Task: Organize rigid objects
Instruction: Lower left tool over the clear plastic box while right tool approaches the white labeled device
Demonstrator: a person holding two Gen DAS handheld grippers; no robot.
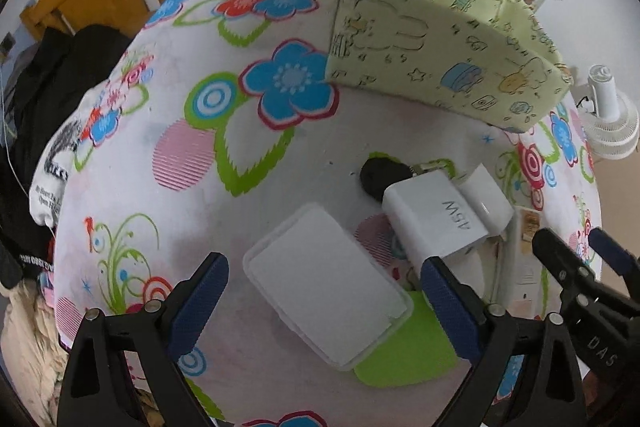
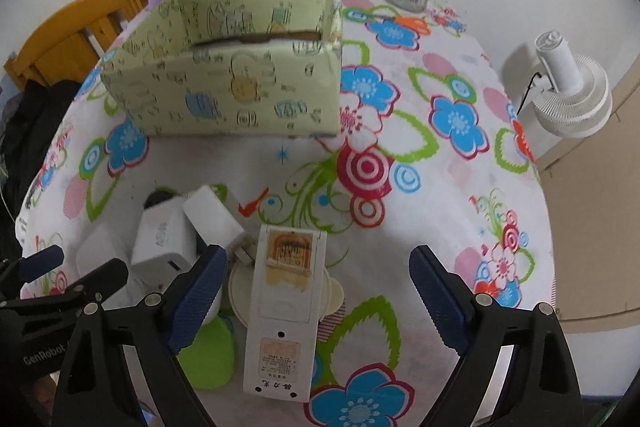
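Left wrist view puts your left gripper (image 1: 324, 291) wide apart over the desk (image 1: 200, 155), with the clear plastic case (image 1: 326, 287) lying flat between its fingers, neither pad touching it. At two o'clock from that case sits the white charger (image 1: 434, 219), just beside a smaller white adapter (image 1: 486, 201). Right wrist view shows your right gripper (image 2: 318, 291) equally wide, straddling the long white device (image 2: 286, 311), which lies lengthwise between the fingers without contact. The patterned box (image 2: 240, 87) stands at twelve o'clock, well apart from both grippers.
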